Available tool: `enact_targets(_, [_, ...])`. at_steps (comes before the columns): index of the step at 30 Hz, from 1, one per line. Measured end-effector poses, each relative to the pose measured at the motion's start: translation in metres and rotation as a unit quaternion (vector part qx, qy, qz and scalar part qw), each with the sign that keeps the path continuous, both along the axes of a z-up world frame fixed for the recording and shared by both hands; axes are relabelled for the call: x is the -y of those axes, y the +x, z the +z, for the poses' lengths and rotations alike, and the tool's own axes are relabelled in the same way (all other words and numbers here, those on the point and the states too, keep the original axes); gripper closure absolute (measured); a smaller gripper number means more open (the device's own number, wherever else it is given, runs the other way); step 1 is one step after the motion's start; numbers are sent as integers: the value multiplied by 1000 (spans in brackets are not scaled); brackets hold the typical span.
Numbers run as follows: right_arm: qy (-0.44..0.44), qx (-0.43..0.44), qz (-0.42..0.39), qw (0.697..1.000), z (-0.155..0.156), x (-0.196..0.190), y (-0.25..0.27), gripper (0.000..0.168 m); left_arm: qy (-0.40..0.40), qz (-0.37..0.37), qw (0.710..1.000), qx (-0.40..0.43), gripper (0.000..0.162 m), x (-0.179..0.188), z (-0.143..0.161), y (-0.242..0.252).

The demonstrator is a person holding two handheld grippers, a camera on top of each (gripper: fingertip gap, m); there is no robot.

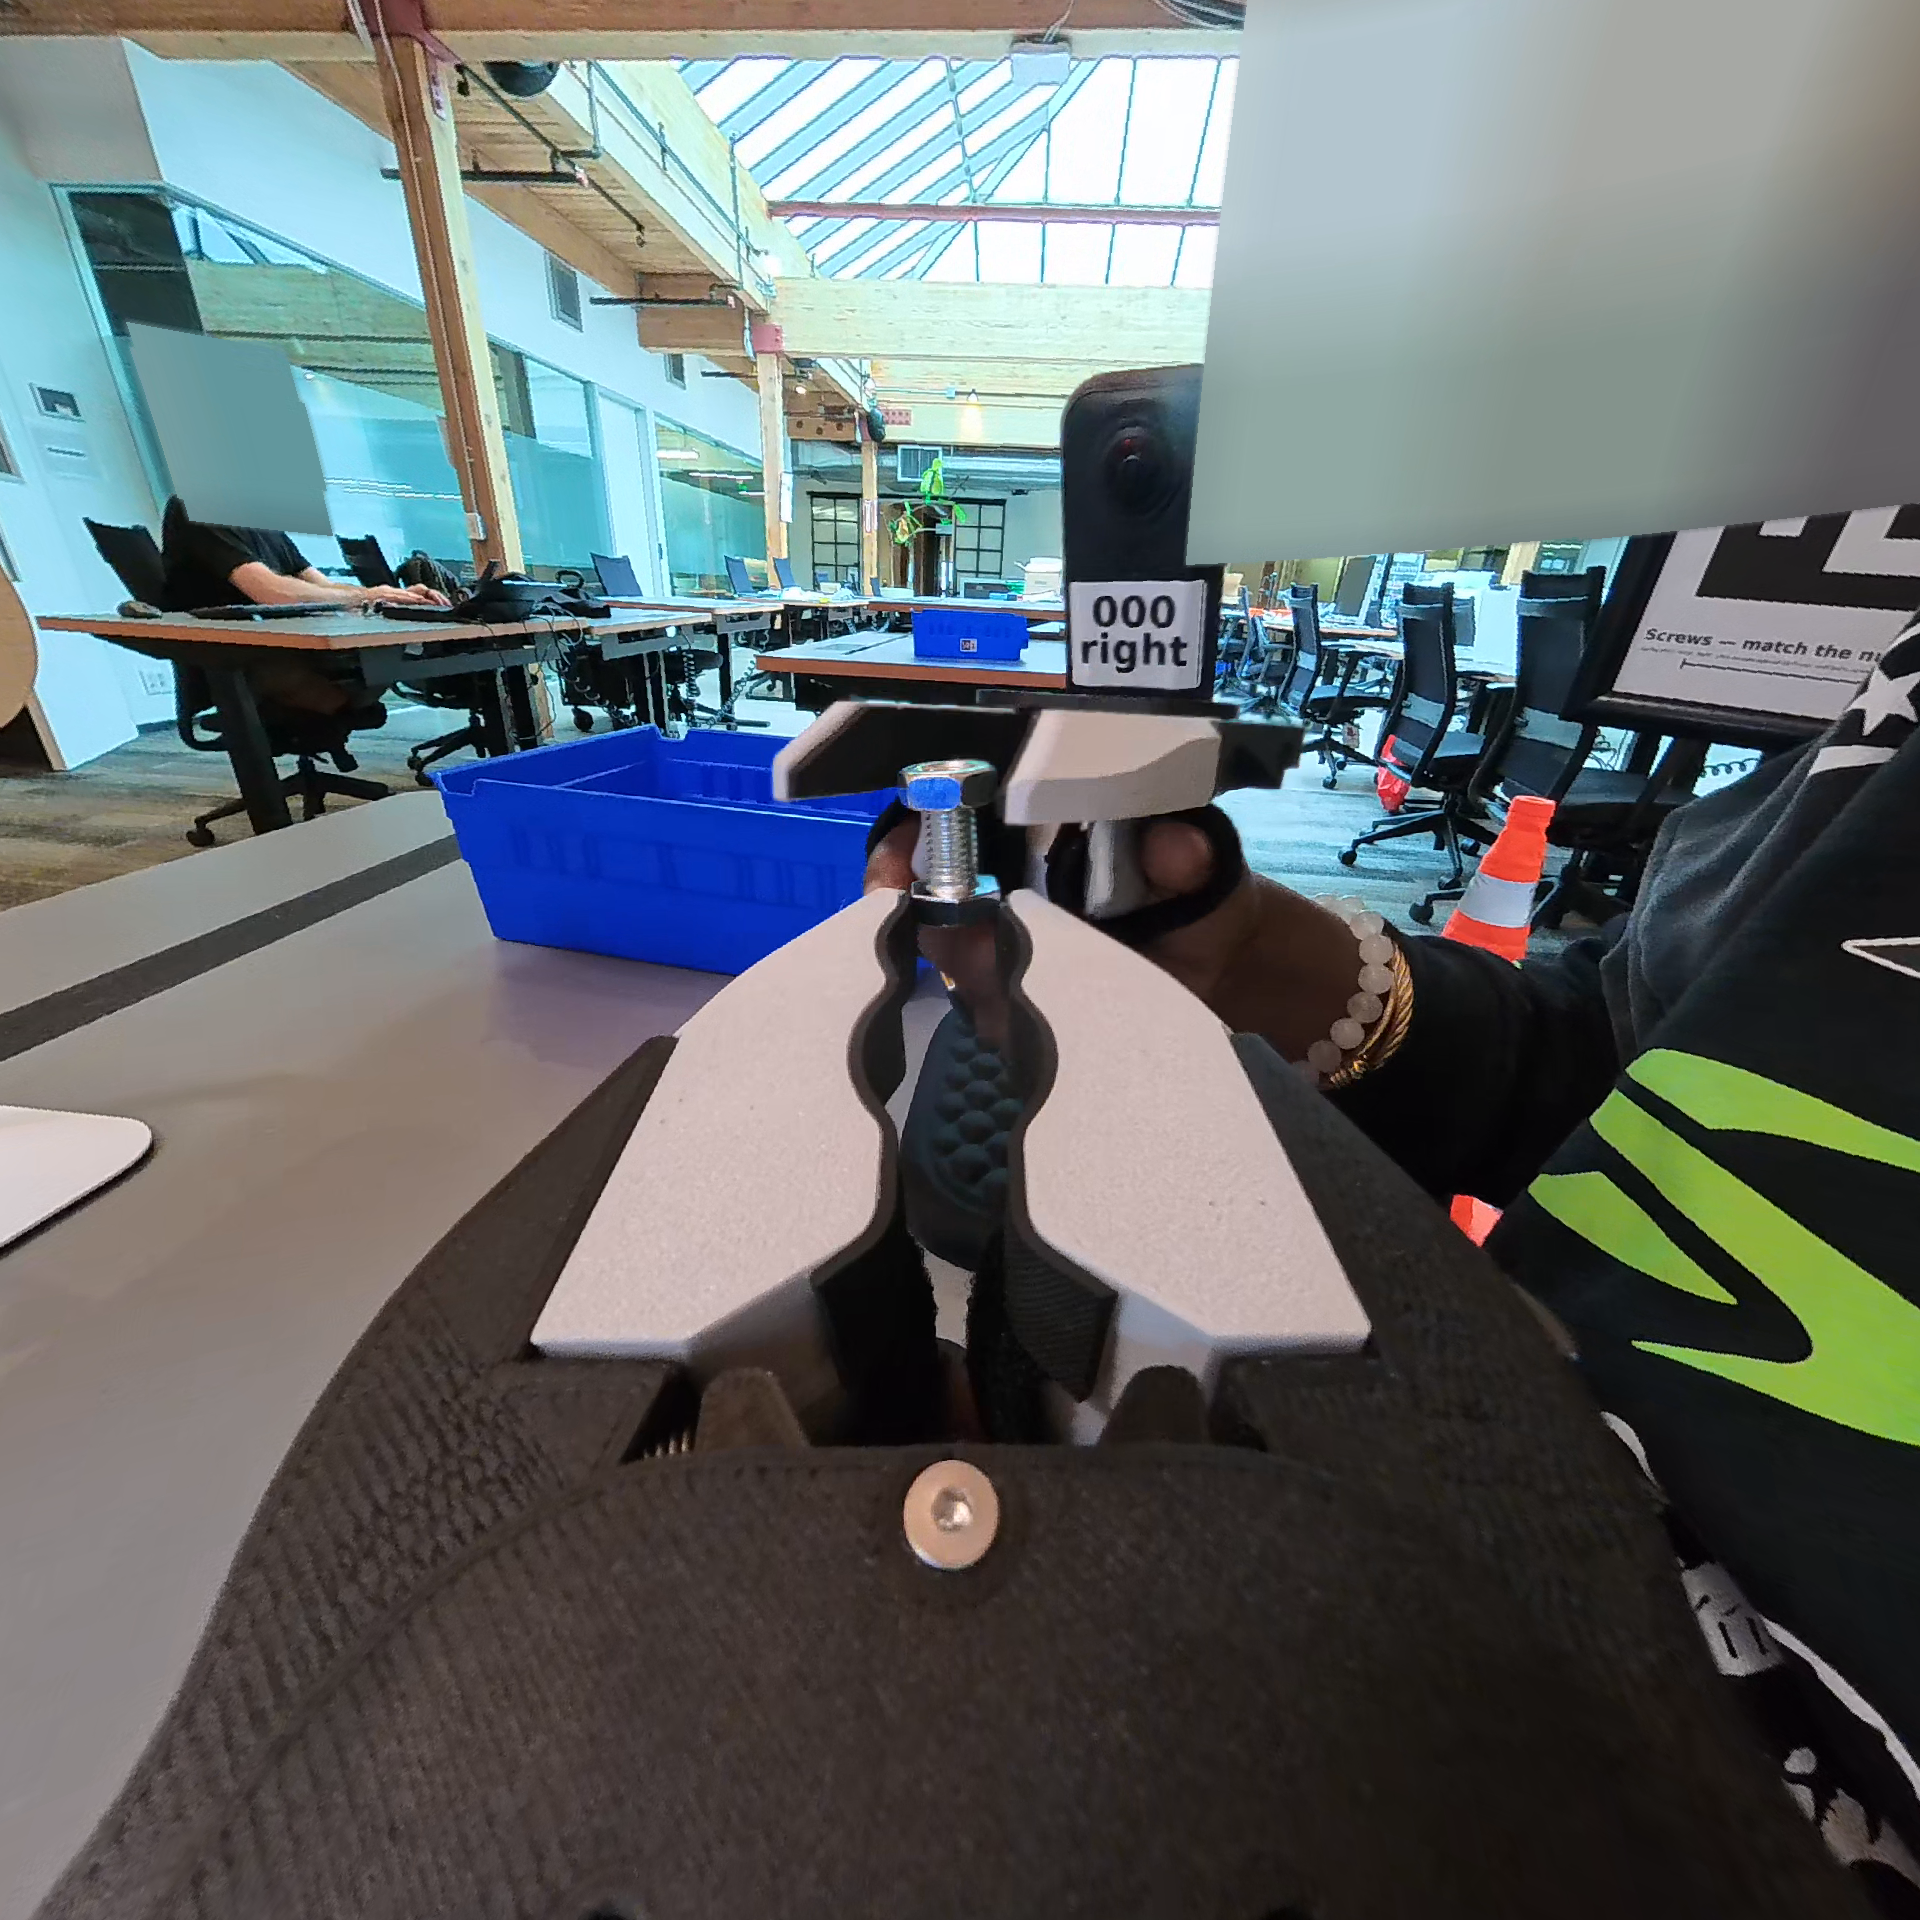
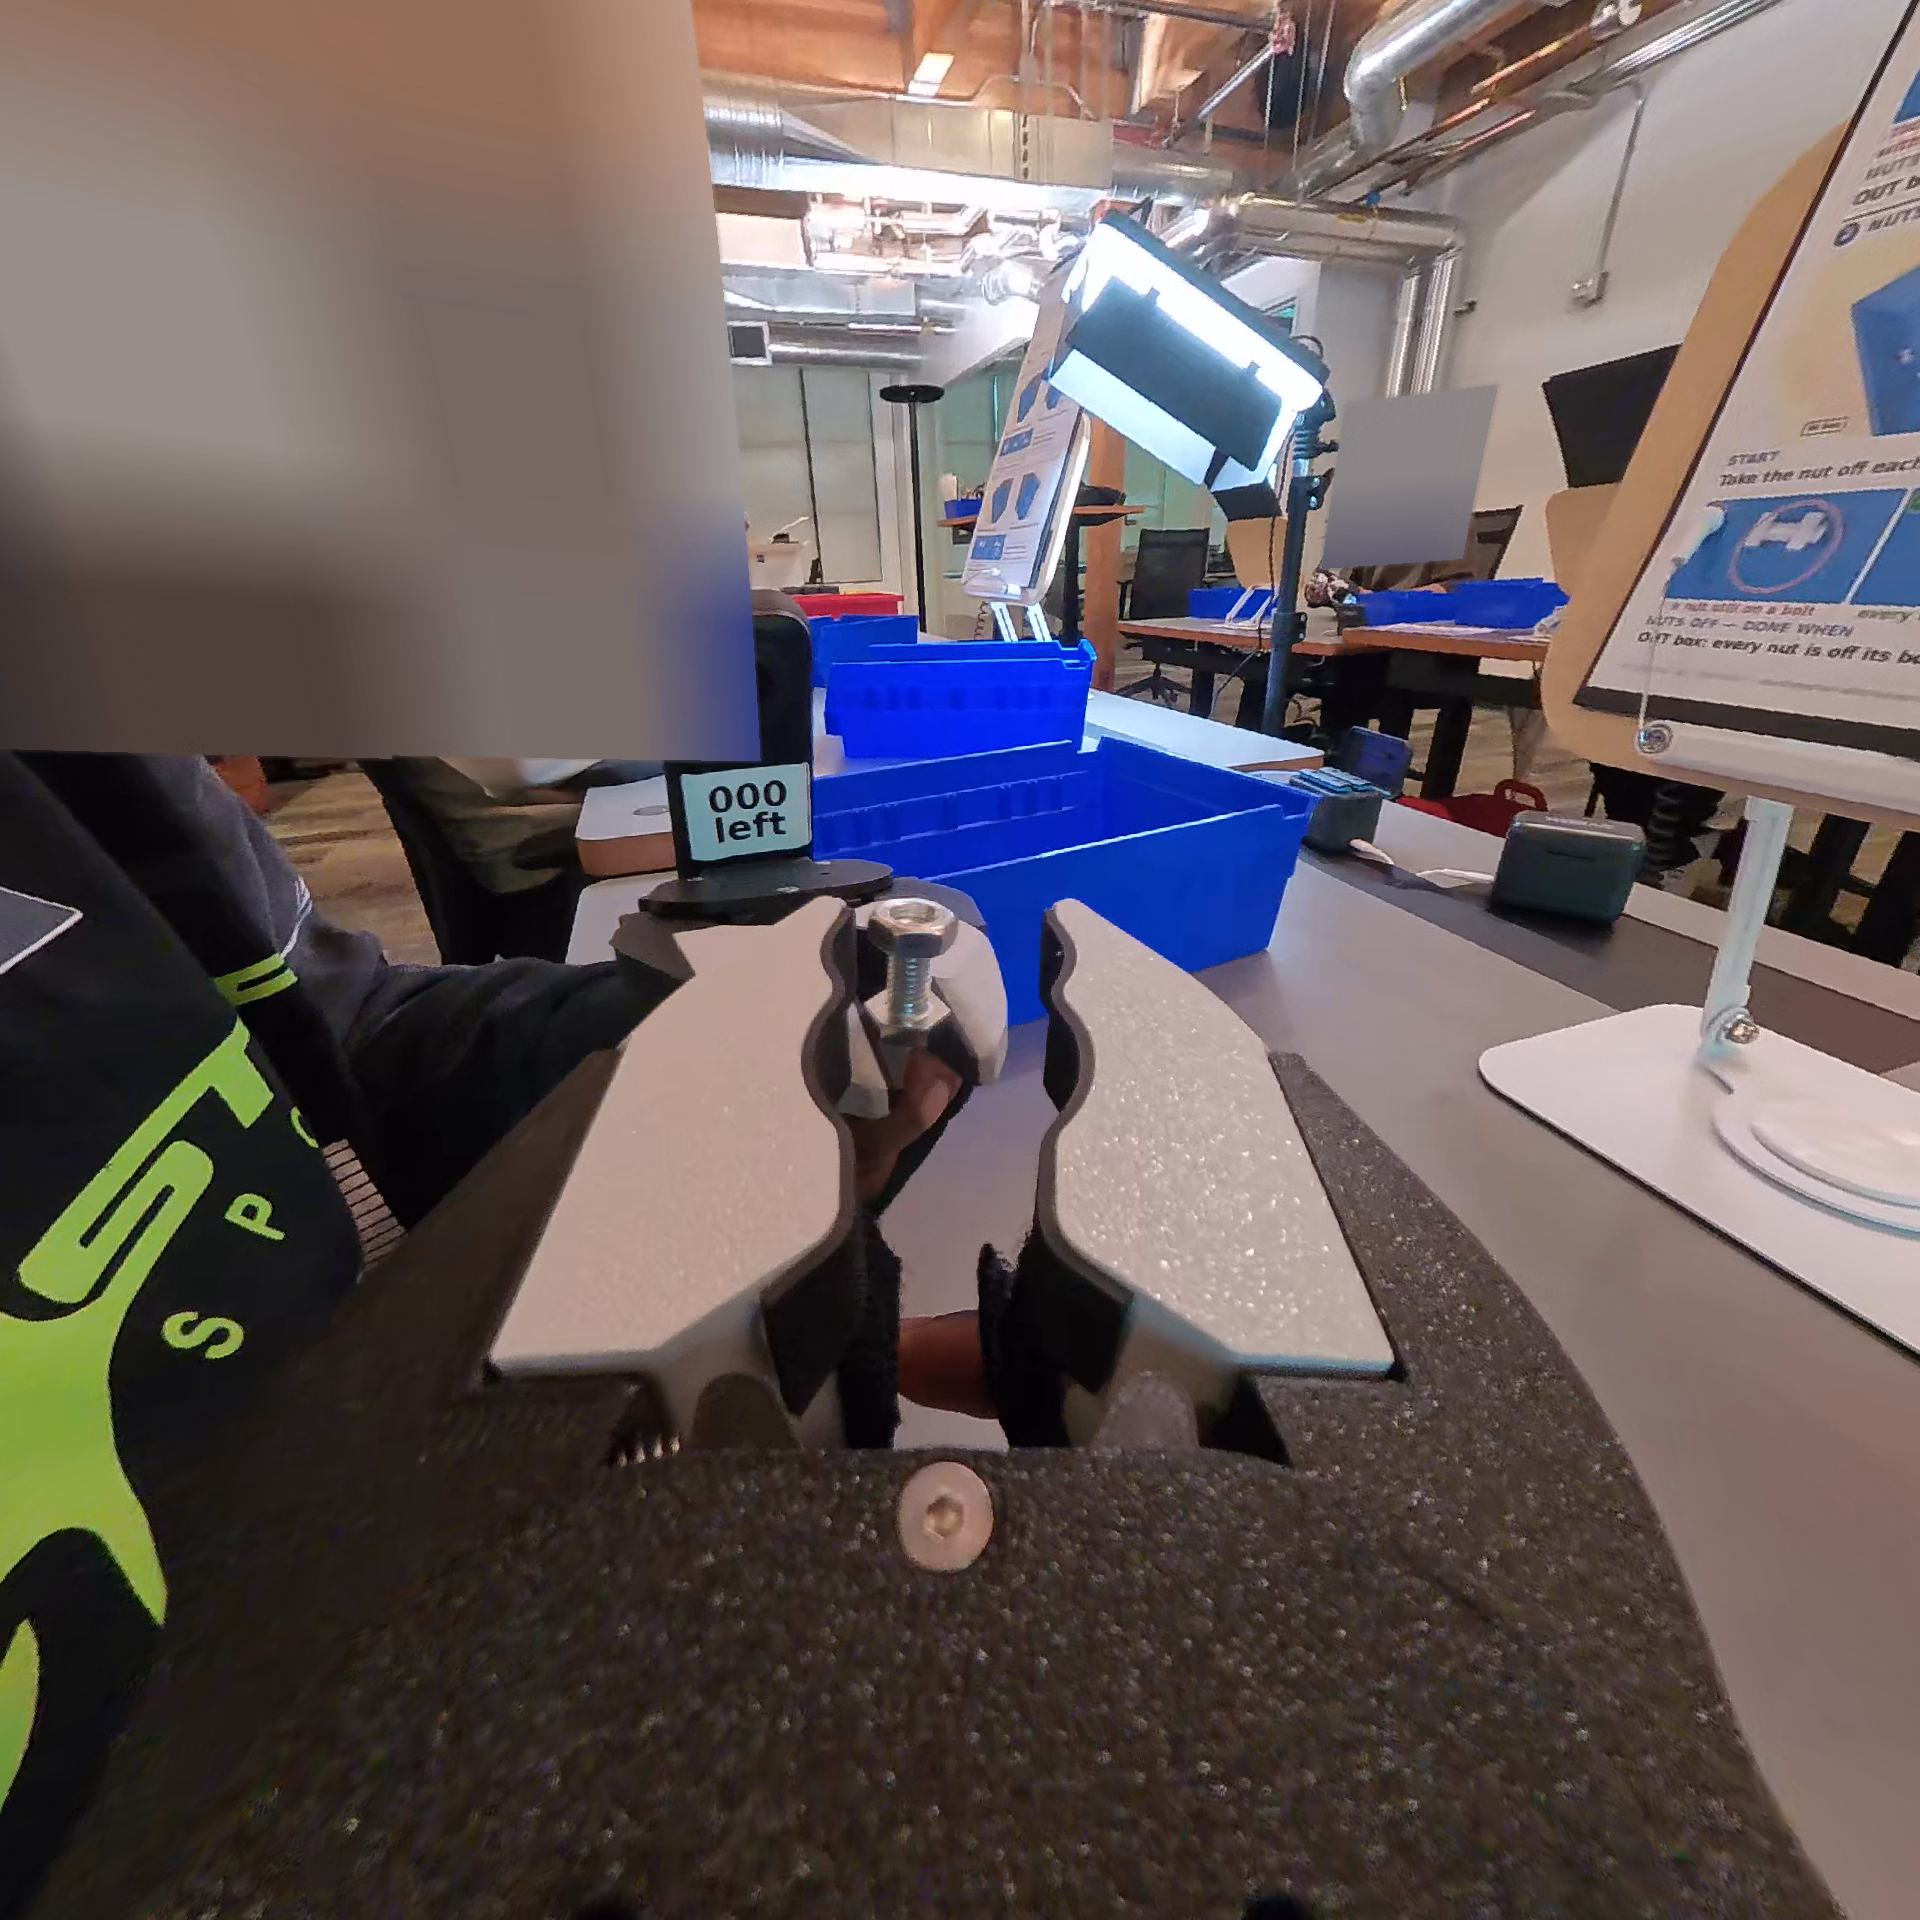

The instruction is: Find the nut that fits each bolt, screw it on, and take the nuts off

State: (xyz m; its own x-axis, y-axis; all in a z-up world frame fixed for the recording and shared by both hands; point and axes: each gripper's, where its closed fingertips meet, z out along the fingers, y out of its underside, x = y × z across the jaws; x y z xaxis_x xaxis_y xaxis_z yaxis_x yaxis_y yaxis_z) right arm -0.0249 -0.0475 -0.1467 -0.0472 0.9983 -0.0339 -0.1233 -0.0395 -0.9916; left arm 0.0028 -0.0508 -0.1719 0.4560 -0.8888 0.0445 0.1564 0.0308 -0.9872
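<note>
A silver bolt (image 1: 948, 831) stands upright in the air, its hex head with a blue mark on top. A silver nut (image 1: 954, 902) sits low on its thread. My left gripper (image 1: 954, 912) is shut on the nut at its fingertips. My right gripper (image 1: 902, 779) faces it, open, with the bolt head between its fingers. In the right wrist view the right gripper (image 2: 951, 925) is open; the bolt (image 2: 911, 961) is close to its left finger, with a wide gap to the other. The nut (image 2: 902, 1016) shows there, held by the left gripper's white fingers (image 2: 971, 1013).
A blue bin (image 1: 644, 831) stands on the grey table (image 1: 312, 1091) just behind the grippers; it also shows in the right wrist view (image 2: 1122, 862). An instruction board on a white stand (image 2: 1756, 997) is at the right. An orange cone (image 1: 1507, 883) stands on the floor. Only a small space, under 4 cm, lies between the two pairs of fingers.
</note>
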Motion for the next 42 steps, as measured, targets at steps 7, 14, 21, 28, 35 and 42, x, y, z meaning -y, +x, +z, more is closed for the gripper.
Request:
enact_targets(7, [-11,-5,-26,1000,-2,-16,17,137,1,1,1000,4,148,0,2,-1])
enact_targets(14, [-5,-17,-6,1000,4,-6,13,134,1,2,1000,0,148,0,1,-1])
enact_targets(21, [2,-8,0,1000,2,-3,5,133,2,2,1000,0,148,0,1,-1])
enact_targets(28, [-9,-18,-22,1000,3,-15,20,135,2,1,1000,-1,148,0,0,0])
enact_targets(35, [5,-13,5,1000,5,1,6,133,1,2,1000,-3,148,-1,-1,0])
enact_targets(42, [-1,-6,-21,1000,1,-14,16,135,2,1,1000,0,148,0,1,-1])
